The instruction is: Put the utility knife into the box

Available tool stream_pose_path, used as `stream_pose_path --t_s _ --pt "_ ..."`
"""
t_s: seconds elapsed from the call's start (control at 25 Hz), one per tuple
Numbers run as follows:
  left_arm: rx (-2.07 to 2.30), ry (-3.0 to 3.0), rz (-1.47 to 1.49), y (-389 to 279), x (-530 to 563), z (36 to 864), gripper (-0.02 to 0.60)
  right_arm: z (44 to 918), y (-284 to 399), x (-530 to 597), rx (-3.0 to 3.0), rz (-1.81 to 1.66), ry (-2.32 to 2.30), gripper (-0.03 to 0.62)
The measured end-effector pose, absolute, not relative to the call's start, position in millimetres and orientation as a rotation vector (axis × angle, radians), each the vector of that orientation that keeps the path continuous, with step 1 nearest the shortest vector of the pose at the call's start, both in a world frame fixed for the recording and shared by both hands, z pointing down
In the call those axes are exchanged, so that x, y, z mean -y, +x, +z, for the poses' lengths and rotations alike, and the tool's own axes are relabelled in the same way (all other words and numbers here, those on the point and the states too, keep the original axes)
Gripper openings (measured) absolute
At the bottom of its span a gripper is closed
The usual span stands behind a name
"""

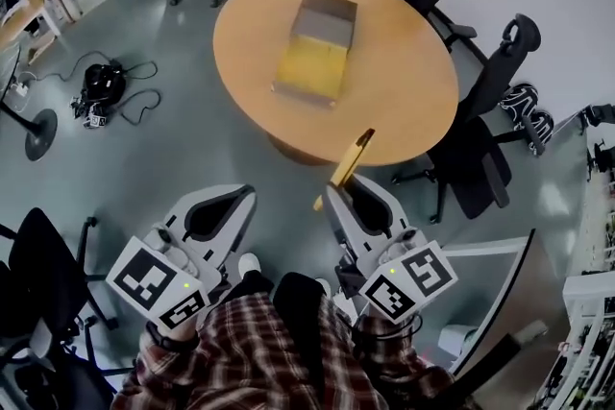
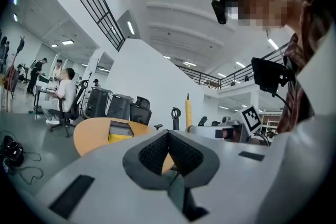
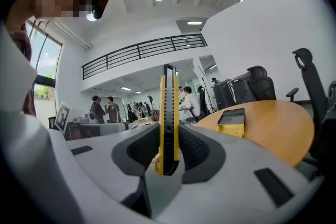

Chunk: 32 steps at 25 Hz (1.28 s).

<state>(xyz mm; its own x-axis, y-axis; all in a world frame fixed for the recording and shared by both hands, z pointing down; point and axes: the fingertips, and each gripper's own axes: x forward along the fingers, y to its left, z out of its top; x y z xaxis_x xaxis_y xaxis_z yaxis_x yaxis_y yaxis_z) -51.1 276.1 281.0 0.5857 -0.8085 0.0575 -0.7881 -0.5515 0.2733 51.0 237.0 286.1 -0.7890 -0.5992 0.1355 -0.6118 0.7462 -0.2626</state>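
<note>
1. While the right gripper [image 1: 354,197] has its jaws clamped on the utility knife [image 1: 352,156], which stands upright, the knife is only at the near edge of the table [image 1: 404,101]; carrying it over and releasing it are yet to do.
2. The open box [image 1: 315,48] lies mid-table, well apart from the knife.
3. The left gripper [image 1: 226,206] is closed on nothing.
4. An office chair [image 1: 480,139] stands beside the table; nothing appears to block the reach.

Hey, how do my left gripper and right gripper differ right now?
The right gripper is clamped on a yellow utility knife, while the left gripper holds nothing. The right gripper's jaws are kept apart by the knife body; the left gripper's jaws meet at the tips. Both are grey and sit short of the round table.
</note>
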Motion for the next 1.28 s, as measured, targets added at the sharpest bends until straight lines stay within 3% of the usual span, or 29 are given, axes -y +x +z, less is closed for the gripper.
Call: stream_pose_path --t_s 0.36,1.28 --pt "1.206 2.535 -0.111 -84.6 -211.9 296.0 0.01 298.8 23.8 -178.6 2.815 0.51 1.119 0.123" --pt "1.185 2.565 -0.111 -72.4 46.9 271.1 0.009 282.0 43.1 79.0 2.809 0.483 1.163 0.123"
